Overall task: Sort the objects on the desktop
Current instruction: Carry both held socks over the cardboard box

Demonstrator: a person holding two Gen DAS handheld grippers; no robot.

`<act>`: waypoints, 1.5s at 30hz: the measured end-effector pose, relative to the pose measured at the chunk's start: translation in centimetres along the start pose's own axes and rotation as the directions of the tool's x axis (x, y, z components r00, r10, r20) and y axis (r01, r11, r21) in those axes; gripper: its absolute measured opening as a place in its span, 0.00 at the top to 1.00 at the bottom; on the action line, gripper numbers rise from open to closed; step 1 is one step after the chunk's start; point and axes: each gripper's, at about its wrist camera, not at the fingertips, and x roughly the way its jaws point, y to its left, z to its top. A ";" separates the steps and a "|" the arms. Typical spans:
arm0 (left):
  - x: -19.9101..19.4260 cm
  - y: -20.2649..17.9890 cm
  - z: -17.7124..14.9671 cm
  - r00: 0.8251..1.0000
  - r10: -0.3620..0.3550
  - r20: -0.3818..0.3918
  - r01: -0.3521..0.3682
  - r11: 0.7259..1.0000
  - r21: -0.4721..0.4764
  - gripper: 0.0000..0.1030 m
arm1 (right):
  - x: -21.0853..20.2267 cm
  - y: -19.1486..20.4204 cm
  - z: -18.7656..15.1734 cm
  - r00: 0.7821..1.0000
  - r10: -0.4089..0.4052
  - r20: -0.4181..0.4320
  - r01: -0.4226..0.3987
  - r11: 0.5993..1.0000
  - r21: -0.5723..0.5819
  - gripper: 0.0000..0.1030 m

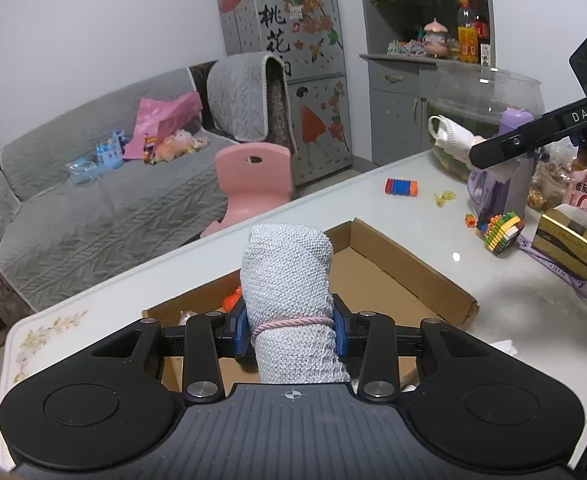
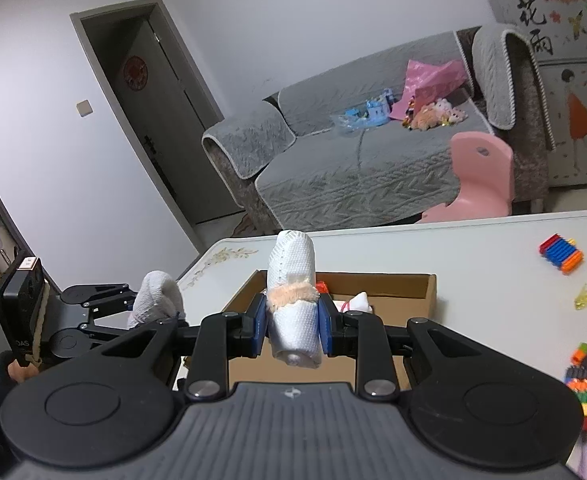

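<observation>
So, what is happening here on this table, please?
A person is sorting things on a white table with a gripper in each hand. The left gripper is shut on a rolled grey towel tied with a pink cord. The right gripper is shut on a rolled white cloth with a fuzzy peach band. Both rolls are held above an open cardboard box. Colourful block toys lie on the table outside it.

Left gripper (image 1: 291,336): I see its blue pads clamped on a rolled grey cloth (image 1: 289,292) tied with pink cord.
Below: cardboard tray (image 1: 413,276) on the white table (image 1: 373,200).
Right gripper (image 1: 533,136): upper right.
</observation>
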 end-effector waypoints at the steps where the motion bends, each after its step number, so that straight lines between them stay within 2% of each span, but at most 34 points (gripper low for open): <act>1: 0.6 0.1 0.1 1.000 0.000 -0.007 0.000 1.000 0.003 0.56 | 0.5 -0.1 0.1 1.000 0.000 -0.007 0.000 1.000 0.005 0.77; 12: 6.1 0.1 1.3 0.996 -0.044 -0.072 0.044 0.999 0.001 0.56 | 4.5 -1.7 0.8 0.998 -0.024 -0.056 0.027 0.998 0.048 0.77; 23: 10.6 -1.3 1.3 0.989 -0.078 -0.129 0.080 0.997 0.009 0.56 | 7.4 -3.5 0.9 0.991 -0.084 -0.102 0.092 0.993 0.068 0.77; 31: 14.2 -2.3 1.3 0.979 -0.121 -0.163 0.118 0.993 -0.026 0.56 | 9.8 -4.2 1.1 0.977 -0.154 -0.149 0.162 0.986 0.040 0.77; 35: 16.4 -2.9 1.0 0.972 -0.139 -0.190 0.135 0.990 -0.037 0.56 | 11.9 -3.9 1.2 0.960 -0.211 -0.185 0.211 0.977 -0.017 0.77; 41: 19.1 -3.5 0.4 0.962 -0.151 -0.227 0.145 0.989 -0.041 0.56 | 15.1 -3.4 0.1 0.915 -0.323 -0.243 0.305 0.946 -0.110 0.77; 45: 20.0 -3.7 -0.1 0.960 -0.146 -0.241 0.140 0.989 -0.040 0.55 | 16.2 -3.2 -0.5 0.892 -0.374 -0.254 0.342 0.926 -0.160 0.77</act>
